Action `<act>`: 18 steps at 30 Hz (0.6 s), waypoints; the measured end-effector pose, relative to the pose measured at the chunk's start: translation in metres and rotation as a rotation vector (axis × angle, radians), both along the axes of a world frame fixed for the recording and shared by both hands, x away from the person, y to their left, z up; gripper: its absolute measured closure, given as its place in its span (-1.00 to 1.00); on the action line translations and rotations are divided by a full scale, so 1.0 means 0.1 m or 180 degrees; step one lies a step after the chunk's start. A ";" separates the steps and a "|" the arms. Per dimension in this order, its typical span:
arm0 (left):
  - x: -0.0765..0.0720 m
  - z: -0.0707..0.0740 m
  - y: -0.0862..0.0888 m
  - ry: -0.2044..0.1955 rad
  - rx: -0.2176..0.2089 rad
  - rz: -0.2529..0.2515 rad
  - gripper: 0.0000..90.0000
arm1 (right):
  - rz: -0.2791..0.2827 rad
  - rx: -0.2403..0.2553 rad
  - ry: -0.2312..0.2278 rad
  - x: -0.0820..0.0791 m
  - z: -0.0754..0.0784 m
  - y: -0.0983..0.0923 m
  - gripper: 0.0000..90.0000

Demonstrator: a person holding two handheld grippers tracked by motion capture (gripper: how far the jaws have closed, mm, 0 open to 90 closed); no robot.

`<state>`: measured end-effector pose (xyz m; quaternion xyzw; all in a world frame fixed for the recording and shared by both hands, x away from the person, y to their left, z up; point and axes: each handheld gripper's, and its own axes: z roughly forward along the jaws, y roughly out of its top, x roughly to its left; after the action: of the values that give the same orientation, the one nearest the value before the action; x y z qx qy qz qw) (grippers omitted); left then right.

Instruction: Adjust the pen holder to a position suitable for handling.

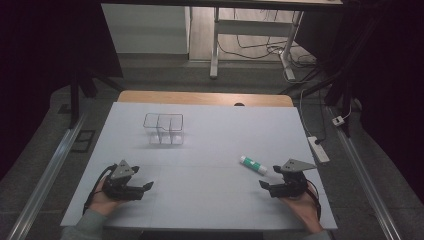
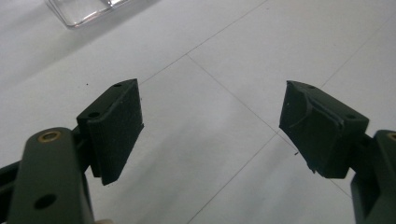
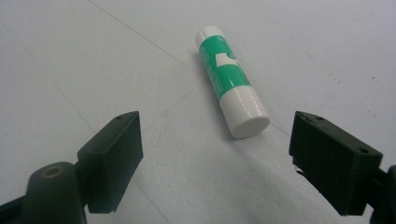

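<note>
— Black pads of our right tongs point(image 3: 215, 163) stand wide apart, nothing between them, and the glue stick point(image 3: 229, 79) lies on the desk point(image 3: 70, 56) just ahead of the gap.

— And our left tongs point(image 2: 210, 130)?

— Spread equally wide, also empty, low over bare desk on the near left. We see a clear divided box point(image 1: 163, 128) farther back on that side, well apart from the stick.

— How do we expect the stick to handle?

— We judge it light and rigid, a smooth plastic cylinder, so likely to roll or slip if pinched off-centre. We would close across its green middle, pads square to the barrel, not on the white ends.

— Which way does it point?

— It lies flat. In the right gripper view its long axis runs away from us, tilted slightly left, with one flat white end facing the tongs. From the high view point(image 1: 253, 164) it sits diagonally, near the right tongs point(image 1: 270, 187), far end toward the desk's centre.
</note>
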<state>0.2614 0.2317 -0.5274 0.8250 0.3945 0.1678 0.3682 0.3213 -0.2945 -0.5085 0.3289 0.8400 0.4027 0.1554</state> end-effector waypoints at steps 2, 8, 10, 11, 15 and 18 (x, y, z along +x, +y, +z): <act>0.00 0.00 0.00 -0.0001 0.0008 0.0000 -0.53 | 0.0009 -0.0023 0.0006 0.01 -0.01 0.00 -0.58; -0.02 0.00 0.01 -0.0008 0.0008 0.0016 -0.53 | 0.0019 -0.0006 -0.0019 0.01 -0.01 0.01 -0.53; -0.01 0.00 0.02 -0.0002 0.0006 0.0028 -0.53 | 0.0018 -0.0016 -0.0020 0.01 -0.01 0.01 -0.53; -0.01 -0.01 0.02 0.0002 0.0015 0.0029 -0.53 | 0.0012 -0.0007 -0.0027 0.00 0.00 0.01 -0.53; 0.00 0.00 0.03 0.0007 -0.0003 0.0038 -0.53 | -0.0004 -0.0041 0.0006 0.00 -0.01 0.00 -0.53; 0.00 0.00 0.02 0.0010 0.0004 0.0040 -0.53 | -0.0015 -0.0056 0.0012 0.01 -0.02 0.00 -0.53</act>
<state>0.2615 0.2339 -0.5279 0.8230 0.4002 0.1691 0.3660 0.3221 -0.2941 -0.5108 0.3303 0.8430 0.3943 0.1576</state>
